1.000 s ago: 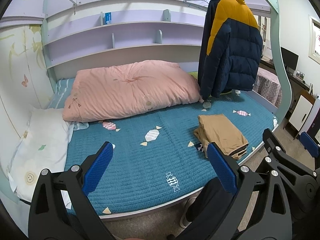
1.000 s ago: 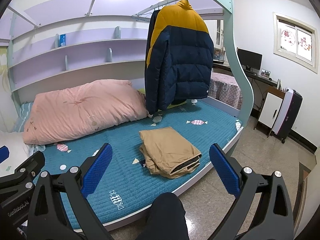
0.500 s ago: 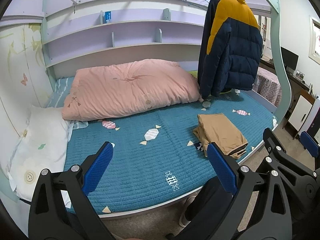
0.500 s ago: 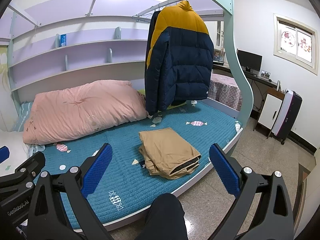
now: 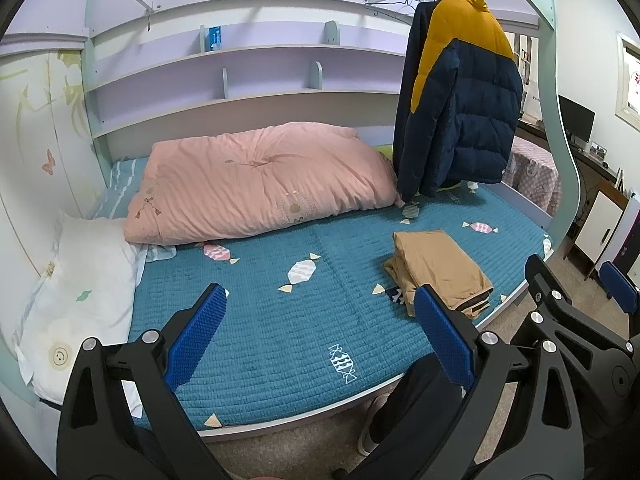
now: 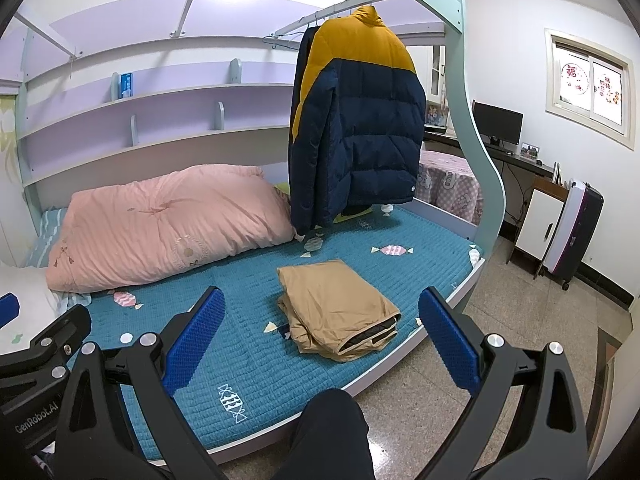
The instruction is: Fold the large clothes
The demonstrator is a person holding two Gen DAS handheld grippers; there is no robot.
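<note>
- Left tongs (image 5: 320, 330), at the bottom of the frame, gape wide, holding nothing.
- Right tongs (image 6: 320, 332) likewise spread, empty.
- Folded tan garment (image 6: 340, 304) lies right of centre on the bed (image 6: 256, 360), near its edge.
- Navy-and-yellow puffer jacket (image 6: 360, 128) hangs at upper centre.

A folded tan garment (image 5: 438, 270) lies near the bed's (image 5: 280, 320) front right edge. A navy and yellow puffer jacket (image 5: 460, 112) hangs over the far right corner. The left gripper (image 5: 320, 332) hovers wide apart, holding nothing.
</note>
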